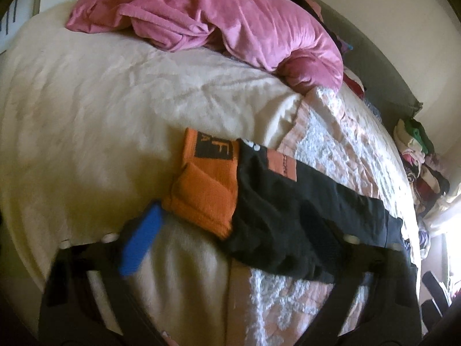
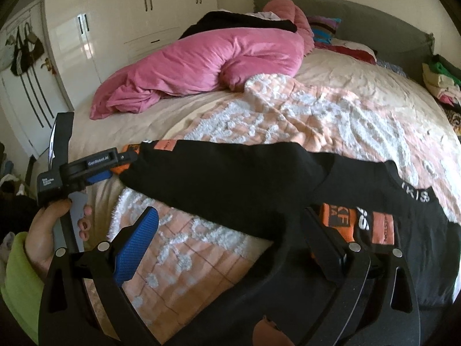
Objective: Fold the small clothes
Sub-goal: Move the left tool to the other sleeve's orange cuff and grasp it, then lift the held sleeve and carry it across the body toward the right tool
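A black and orange sock [image 1: 288, 216] lies across the bed, its orange part [image 1: 204, 190] toward the left. My left gripper [image 1: 245, 248] is open, its blue left pad [image 1: 141, 242] beside the orange end and its right finger hidden under the black fabric. In the right wrist view the long black sock [image 2: 245, 184] stretches across the quilt, with my left gripper [image 2: 115, 167] at its orange end. My right gripper [image 2: 230, 248] is open; its blue left pad [image 2: 135, 248] is clear of the cloth, and its right finger [image 2: 325, 239] sits against a second black and orange sock [image 2: 374, 230].
A crumpled pink blanket [image 2: 201, 63] lies at the far side of the bed on the cream sheet [image 1: 86, 115]. A peach and white quilt [image 2: 317, 115] covers the near part. Stacked clothes [image 2: 440, 80] sit at the right. White wardrobes [image 2: 115, 14] stand behind.
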